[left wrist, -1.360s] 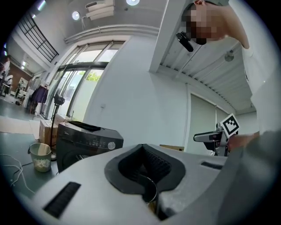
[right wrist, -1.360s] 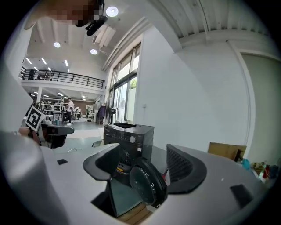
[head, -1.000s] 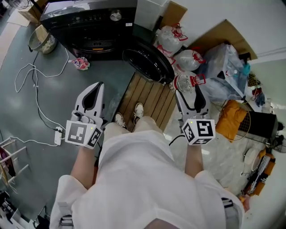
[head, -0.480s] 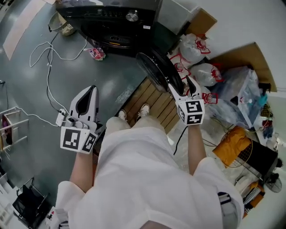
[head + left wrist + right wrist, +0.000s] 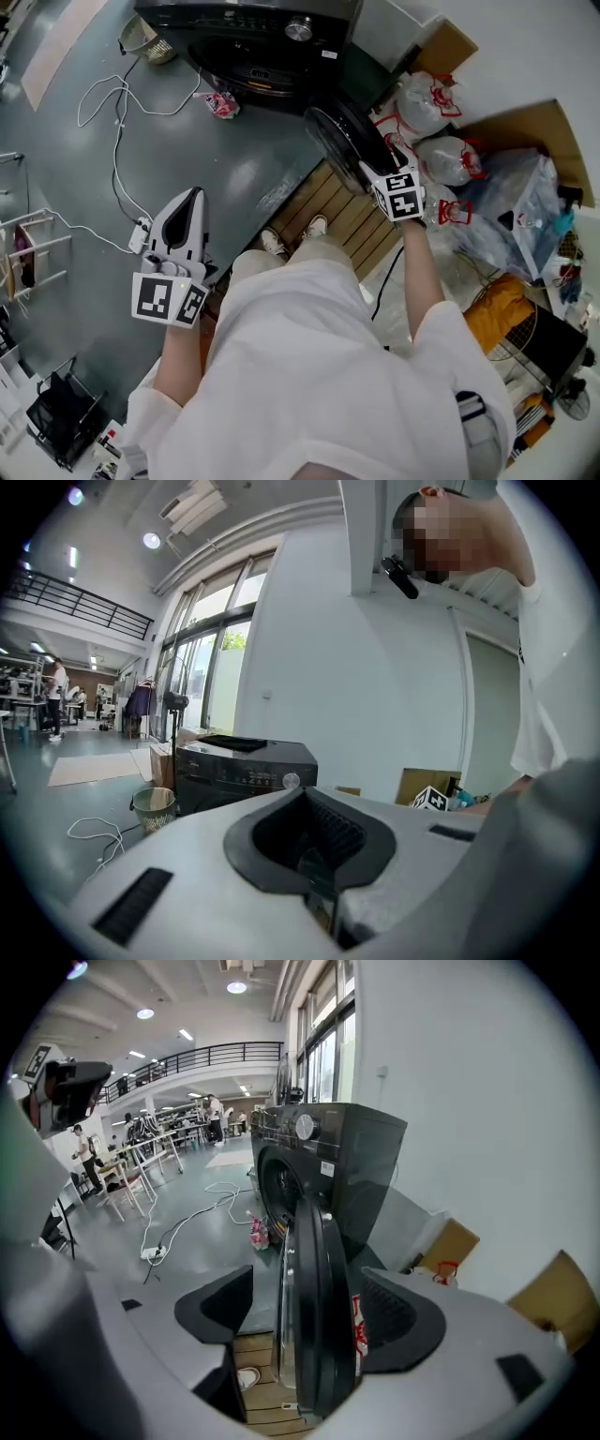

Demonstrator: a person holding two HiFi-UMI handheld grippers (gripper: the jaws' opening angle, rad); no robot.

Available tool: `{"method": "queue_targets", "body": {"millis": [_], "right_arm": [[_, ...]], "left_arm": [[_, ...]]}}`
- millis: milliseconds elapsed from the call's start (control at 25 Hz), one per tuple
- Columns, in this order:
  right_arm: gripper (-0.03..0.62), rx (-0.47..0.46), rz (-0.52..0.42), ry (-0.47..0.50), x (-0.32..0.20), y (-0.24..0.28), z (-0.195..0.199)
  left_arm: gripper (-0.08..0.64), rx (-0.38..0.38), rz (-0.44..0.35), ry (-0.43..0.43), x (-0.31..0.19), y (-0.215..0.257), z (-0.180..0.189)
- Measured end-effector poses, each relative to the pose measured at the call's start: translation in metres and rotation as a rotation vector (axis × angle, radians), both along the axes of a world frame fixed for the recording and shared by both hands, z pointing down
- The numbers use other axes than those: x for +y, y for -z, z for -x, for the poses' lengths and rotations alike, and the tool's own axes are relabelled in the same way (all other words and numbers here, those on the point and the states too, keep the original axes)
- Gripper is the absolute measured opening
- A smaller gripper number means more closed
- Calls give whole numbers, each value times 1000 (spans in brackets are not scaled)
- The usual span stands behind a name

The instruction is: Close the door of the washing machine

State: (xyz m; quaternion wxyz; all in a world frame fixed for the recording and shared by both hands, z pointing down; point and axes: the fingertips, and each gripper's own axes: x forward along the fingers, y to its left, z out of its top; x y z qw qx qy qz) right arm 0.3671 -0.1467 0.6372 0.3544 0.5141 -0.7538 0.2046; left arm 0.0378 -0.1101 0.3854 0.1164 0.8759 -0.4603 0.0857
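The black washing machine (image 5: 253, 37) stands at the top of the head view, and its round door (image 5: 337, 131) hangs open toward me. My right gripper (image 5: 384, 155) reaches the door's free edge. In the right gripper view the door (image 5: 314, 1241) stands edge-on between the jaws of the right gripper (image 5: 309, 1321). Those jaws have just been opening; a gap shows beside the left pad. My left gripper (image 5: 194, 195) hovers over the grey floor at the left, shut and empty. In its own view the left gripper (image 5: 319, 897) faces the machine (image 5: 244, 771) from a distance.
A wooden pallet (image 5: 342, 211) lies under the door, by my shoes (image 5: 272, 242). White cables and a power strip (image 5: 141, 230) trail across the floor at the left. A wastebasket (image 5: 145, 37) stands left of the machine. Plastic bags (image 5: 441, 159) and cardboard (image 5: 525, 131) crowd the right.
My right gripper has dropped and moved forward from over the pallet to the door's edge, which now stands between its jaws. The left gripper has barely shifted.
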Motion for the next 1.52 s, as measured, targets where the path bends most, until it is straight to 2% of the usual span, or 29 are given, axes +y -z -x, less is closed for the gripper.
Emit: {"method": "queue_targets", "body": {"millis": [120, 200, 280, 440, 760, 1320, 1520], "right_arm": [[327, 13, 58, -29, 2, -20, -1], [330, 62, 81, -21, 3, -29, -3], [330, 94, 85, -17, 2, -31, -2], [330, 103, 100, -45, 1, -33, 1], [329, 157, 118, -53, 7, -36, 14], [329, 186, 137, -62, 19, -37, 47], [330, 164, 147, -69, 25, -35, 62]], "left_arm": [[3, 4, -21, 27, 4, 11, 17], [3, 10, -26, 41, 5, 15, 29], [3, 13, -28, 55, 8, 16, 41], [3, 20, -17, 88, 16, 12, 65], [3, 49, 4, 129, 30, 1, 95], [3, 93, 10, 145, 40, -6, 126], [3, 116, 16, 147, 44, -8, 133]]}}
